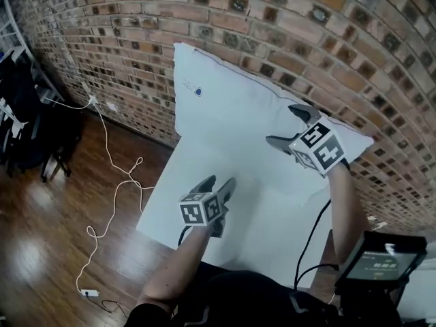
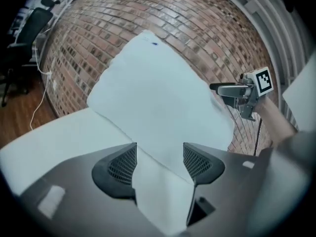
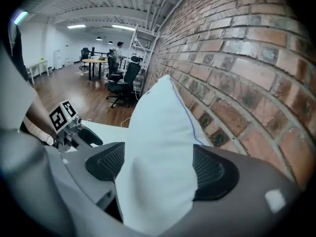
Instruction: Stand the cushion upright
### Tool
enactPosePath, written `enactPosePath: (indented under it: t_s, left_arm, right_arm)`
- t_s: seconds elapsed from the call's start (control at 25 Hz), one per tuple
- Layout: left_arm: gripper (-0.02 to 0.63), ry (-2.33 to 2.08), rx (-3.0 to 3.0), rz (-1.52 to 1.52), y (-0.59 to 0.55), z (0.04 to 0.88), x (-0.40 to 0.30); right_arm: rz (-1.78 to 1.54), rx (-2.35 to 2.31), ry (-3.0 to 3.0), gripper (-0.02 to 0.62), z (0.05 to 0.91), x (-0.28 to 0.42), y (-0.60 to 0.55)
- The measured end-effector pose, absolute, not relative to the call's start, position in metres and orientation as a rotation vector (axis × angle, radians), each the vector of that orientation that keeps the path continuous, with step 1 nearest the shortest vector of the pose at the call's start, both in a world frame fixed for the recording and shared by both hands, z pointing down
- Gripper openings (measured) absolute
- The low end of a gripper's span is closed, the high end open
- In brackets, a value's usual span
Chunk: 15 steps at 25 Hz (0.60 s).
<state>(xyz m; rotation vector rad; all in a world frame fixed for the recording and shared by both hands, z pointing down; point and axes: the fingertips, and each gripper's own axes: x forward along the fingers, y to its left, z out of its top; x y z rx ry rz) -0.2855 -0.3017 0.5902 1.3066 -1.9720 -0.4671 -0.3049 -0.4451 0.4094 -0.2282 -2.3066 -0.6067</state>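
**Cushion upright at the wall, one edge between the right jaws**

The white cushion (image 1: 238,114) is seen standing on its lower edge on the white table (image 1: 259,230), with its back leaned against the brick wall (image 1: 272,19). A thin blue line is seen along its seam, and a small dark mark near its upper left corner.

The right gripper (image 1: 281,123) is held at the right side edge of the cushion, in its upper half. In the right gripper view this edge is seen between the two jaws and it fills the whole gap. The jaws stand wide, and the fabric is met by both pads (image 3: 210,169), so the cushion is taken as clamped there, with a small fold beside the left pad.

The left gripper (image 1: 218,182) is held lower, above the table and in front of the cushion's bottom edge, a little apart from it. Its jaws are spread and nothing is gripped; only the table and the foot of the cushion are seen through the gap. The cushion therefore lies ahead of this gripper, not inside it.

To the left of the table, a white cable (image 1: 116,196) is laid in loops over the wooden floor (image 1: 41,237).
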Motion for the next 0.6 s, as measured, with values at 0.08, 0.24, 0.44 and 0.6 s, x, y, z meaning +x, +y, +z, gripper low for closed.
enactPosePath:
  t_s: [0.08,0.24,0.44,0.6]
  left_arm:
    - [0.292,-1.951,1.296,-0.493,-0.308,0.6,-0.291]
    - [0.301,-1.916,1.292,-0.534,-0.324,0.612,-0.294]
    - [0.301,-1.866,1.292,-0.541,-0.339,0.634,-0.296]
    - [0.299,-1.838,1.278,-0.556,-0.351,0.651,-0.306]
  right_arm:
    - [-0.627,-0.231,-2.286,0.44,0.412,-0.314,-0.445]
    - [-0.706,-0.212,-2.218,0.465,0.409,-0.323,-0.453]
    - [-0.752,-0.217,-2.137,0.519,0.414,-0.329,-0.46]
    - [-0.734,-0.233,-2.074,0.56,0.428,-0.343,-0.467]
